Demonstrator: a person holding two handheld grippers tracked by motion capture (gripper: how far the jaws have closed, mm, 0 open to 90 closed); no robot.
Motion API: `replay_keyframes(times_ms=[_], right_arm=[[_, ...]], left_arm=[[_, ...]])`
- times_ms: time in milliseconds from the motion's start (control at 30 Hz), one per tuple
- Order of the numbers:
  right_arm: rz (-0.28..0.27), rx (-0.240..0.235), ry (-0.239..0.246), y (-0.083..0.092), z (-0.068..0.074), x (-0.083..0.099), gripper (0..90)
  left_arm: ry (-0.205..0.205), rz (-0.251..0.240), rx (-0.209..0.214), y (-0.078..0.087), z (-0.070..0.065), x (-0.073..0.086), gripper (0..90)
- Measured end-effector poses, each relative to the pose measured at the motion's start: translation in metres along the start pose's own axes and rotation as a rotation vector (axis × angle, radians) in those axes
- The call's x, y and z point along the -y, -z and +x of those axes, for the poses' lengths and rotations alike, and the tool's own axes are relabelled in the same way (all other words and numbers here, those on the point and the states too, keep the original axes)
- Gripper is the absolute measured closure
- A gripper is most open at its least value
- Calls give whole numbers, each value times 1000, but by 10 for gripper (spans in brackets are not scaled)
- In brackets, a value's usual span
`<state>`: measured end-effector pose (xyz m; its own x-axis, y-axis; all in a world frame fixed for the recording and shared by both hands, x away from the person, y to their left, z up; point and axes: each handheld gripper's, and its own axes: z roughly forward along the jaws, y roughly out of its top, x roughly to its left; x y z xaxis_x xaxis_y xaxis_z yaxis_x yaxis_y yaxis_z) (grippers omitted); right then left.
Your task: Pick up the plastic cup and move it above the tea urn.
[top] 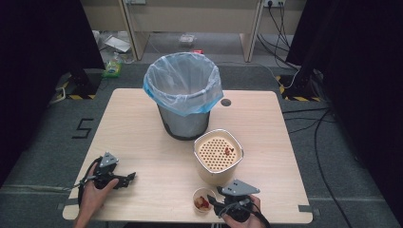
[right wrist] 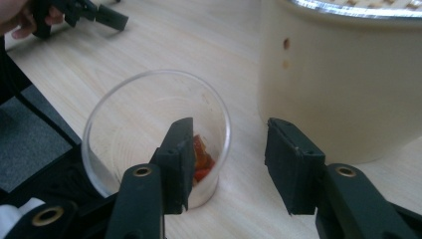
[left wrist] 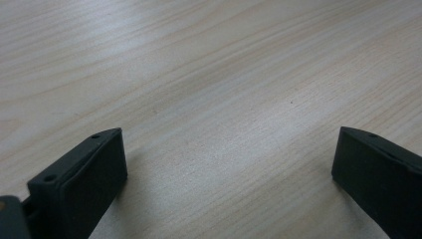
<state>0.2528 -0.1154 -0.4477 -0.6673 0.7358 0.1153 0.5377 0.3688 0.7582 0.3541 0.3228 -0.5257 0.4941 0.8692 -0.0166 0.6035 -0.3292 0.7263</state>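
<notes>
A small clear glass cup (top: pixel 203 199) with red food bits (right wrist: pixel 201 157) at its bottom stands near the table's front edge. My right gripper (right wrist: pixel 229 127) straddles the cup's (right wrist: pixel 99 149) right wall, one jaw inside the glass and the other outside. The outer pad stands clear of the glass, so the jaws are open. In the high view this gripper (top: pixel 214 202) sits just right of the cup. My left gripper (top: pixel 127 179) rests at the table's front left, open (left wrist: pixel 229 139) over bare wood with nothing between its jaws.
A cream container (top: pixel 217 154) with a perforated top and a few red bits (top: pixel 229 151) stands just behind the cup, its wall (right wrist: pixel 338 89) close to my right jaw. A bag-lined bin (top: pixel 184 95) stands at the table's middle back. The front edge is near.
</notes>
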Motion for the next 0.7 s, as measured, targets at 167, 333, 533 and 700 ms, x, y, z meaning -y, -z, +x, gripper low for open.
replay_keyframes(times_ms=[167,333,533,700], right_arm=[[44,-26,16,-6,-1,6,625],[70,-58,20,-9,-6,12,727],[34,-92,4,2,-17,17,856],[20,-66,16,10,-23,17,869]], left_arm=[[0,0,0,0,0,0,0],[-1,-1,0,0,0,0,0],[-1,-1,1,0,0,0,0],[-1,-1,1,0,0,0,0]])
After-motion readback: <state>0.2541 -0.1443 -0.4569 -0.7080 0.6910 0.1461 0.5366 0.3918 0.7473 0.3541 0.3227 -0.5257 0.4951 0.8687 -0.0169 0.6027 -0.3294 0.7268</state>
